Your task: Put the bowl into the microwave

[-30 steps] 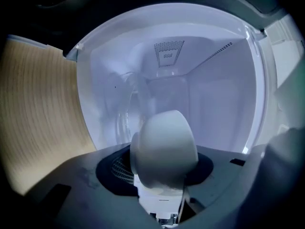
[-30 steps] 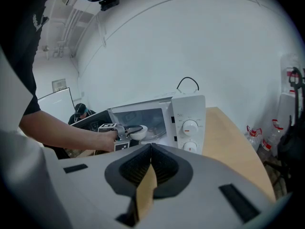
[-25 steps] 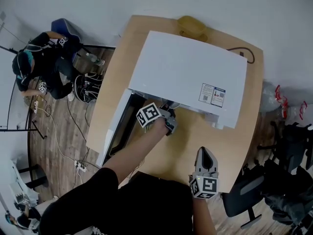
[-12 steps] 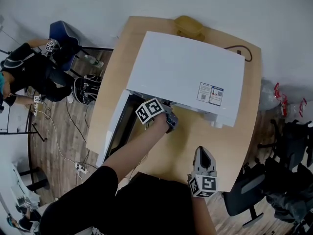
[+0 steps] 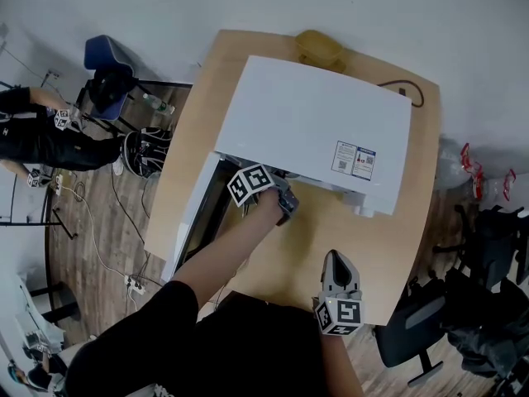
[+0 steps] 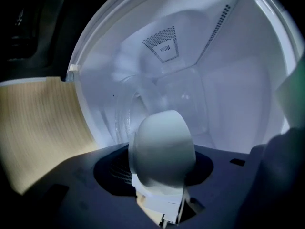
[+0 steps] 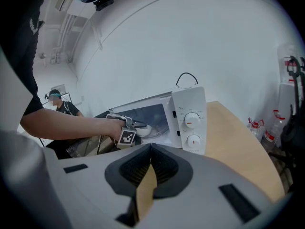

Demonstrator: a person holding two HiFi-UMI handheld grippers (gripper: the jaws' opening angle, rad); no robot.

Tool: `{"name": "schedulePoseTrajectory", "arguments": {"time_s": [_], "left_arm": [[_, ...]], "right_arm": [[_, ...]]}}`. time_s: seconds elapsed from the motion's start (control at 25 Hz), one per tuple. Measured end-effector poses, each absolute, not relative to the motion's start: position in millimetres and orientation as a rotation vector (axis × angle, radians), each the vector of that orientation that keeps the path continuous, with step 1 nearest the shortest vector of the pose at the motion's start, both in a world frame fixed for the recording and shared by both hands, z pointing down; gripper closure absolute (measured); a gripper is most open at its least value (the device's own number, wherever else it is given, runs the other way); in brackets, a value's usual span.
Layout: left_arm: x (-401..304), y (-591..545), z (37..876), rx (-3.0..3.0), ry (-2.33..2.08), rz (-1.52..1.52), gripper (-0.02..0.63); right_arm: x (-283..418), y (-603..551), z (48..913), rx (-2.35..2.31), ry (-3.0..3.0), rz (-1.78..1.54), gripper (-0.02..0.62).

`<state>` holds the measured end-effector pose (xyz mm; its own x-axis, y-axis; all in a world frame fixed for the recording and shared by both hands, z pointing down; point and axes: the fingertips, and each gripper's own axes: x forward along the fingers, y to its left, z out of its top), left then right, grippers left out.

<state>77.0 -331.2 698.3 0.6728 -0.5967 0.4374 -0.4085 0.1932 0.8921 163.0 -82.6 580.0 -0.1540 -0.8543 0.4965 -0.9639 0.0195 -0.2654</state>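
The microwave (image 5: 318,122) is a white, flat-topped box that takes up most of the back of the pale wooden table (image 5: 355,230). Its door (image 5: 188,226), white-framed with a dark window, stands swung wide out to the left, reaching to about the table's left edge. That leaves the cavity mouth fully exposed.

The left gripper (image 5: 285,198) is at that mouth, its jaws clamped on the bowl (image 6: 162,149). The bowl is smooth, white and rounded, and it is tipped so that its curved outer wall faces the camera. It sits just inside the opening, in front of the clear glass turntable (image 6: 125,116). I cannot tell whether it touches the cavity floor. Around the bowl the cavity walls are plain, glossy white and stand well clear on every side. A small perforated vent patch (image 6: 164,44) is set in the ceiling.

The right gripper (image 5: 335,259) hovers over the near edge of the table, well apart from the microwave. Its dark ribbed jaws meet at the tips, with nothing between them. A broad strip of bare wood lies between it and the microwave front.

Seen from there, the control panel (image 7: 188,101) on the microwave's right end carries two round white knobs (image 7: 191,120). Open table runs past it to the rounded right rim.

Behind the microwave a yellow object (image 5: 322,46) sits against the back edge. A black cable (image 5: 412,92) loops at the rear right corner.
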Motion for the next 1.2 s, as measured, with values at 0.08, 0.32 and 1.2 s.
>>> {"name": "schedulePoseTrajectory", "arguments": {"time_s": [0.08, 0.32, 1.2], "left_arm": [[78.6, -328.1, 698.7, 1.406, -0.868, -0.178, 0.405], [76.6, -322.5, 698.8, 1.392, -0.878, -0.193, 0.405], [70.7, -359.8, 695.0, 1.810, -1.162, 0.001, 0.405]], "right_arm": [[164.1, -81.8, 578.6, 1.904, -2.095, 0.816, 0.535], [171.1, -79.9, 578.8, 1.921, -2.084, 0.819, 0.535], [173.8, -80.5, 570.9, 1.859, -2.095, 0.643, 0.535]]}}
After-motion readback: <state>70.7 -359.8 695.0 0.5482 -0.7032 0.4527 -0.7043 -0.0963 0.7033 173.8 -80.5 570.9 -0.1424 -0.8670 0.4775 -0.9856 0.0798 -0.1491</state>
